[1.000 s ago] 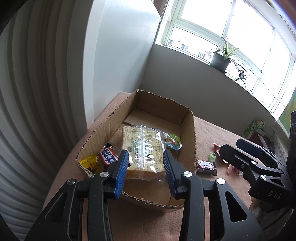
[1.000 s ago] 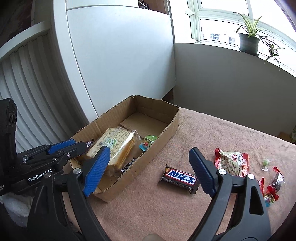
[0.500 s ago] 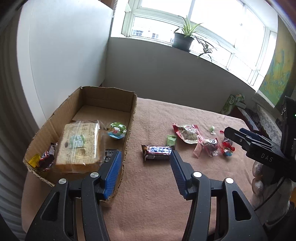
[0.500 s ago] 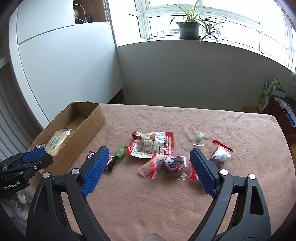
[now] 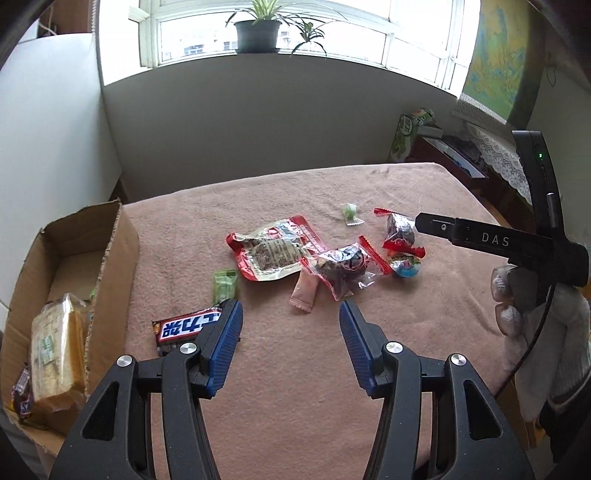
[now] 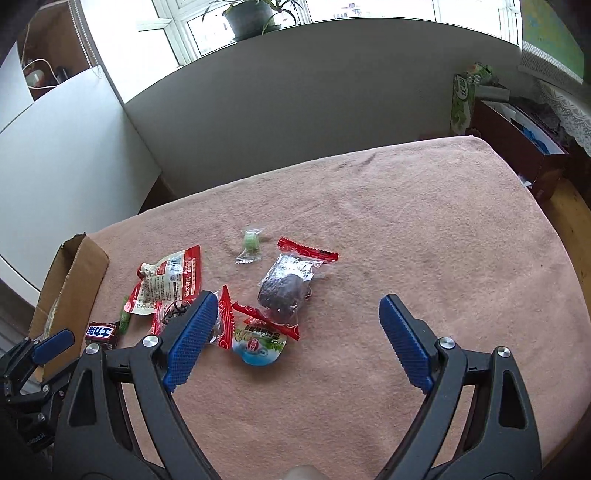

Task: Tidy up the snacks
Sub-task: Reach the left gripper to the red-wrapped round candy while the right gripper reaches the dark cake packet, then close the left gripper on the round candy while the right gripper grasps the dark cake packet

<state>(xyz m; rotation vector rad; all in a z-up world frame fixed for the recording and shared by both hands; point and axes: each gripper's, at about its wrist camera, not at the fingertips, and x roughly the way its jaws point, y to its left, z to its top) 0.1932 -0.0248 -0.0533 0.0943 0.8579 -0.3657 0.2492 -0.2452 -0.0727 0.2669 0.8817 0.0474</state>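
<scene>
Loose snacks lie on the pink tablecloth: a Snickers bar (image 5: 188,326), a green candy (image 5: 224,286), a red-edged pouch (image 5: 275,251), a pink sachet (image 5: 304,291), a dark fruit packet (image 5: 343,267) and a jelly cup (image 5: 406,266). My left gripper (image 5: 289,308) hovers open over the cloth just short of the sachet, nothing between its fingers. The cardboard box (image 5: 110,258) at the left holds a wrapped bread pack (image 5: 51,354). My right gripper (image 6: 297,299) stands wide open above the jelly cup (image 6: 258,347) and another dark packet (image 6: 284,288), touching neither.
A small round green candy (image 6: 250,242) lies farther back. A green carton (image 6: 463,99) and a dark box (image 6: 517,147) stand beyond the table's right edge. A grey wall runs behind, with a potted plant (image 5: 258,33) on the sill. A gloved hand (image 5: 517,295) holds the right gripper.
Both grippers swung right, away from the box and over the loose snacks. The left jaws stand wider than a second ago. The right jaws kept their width.
</scene>
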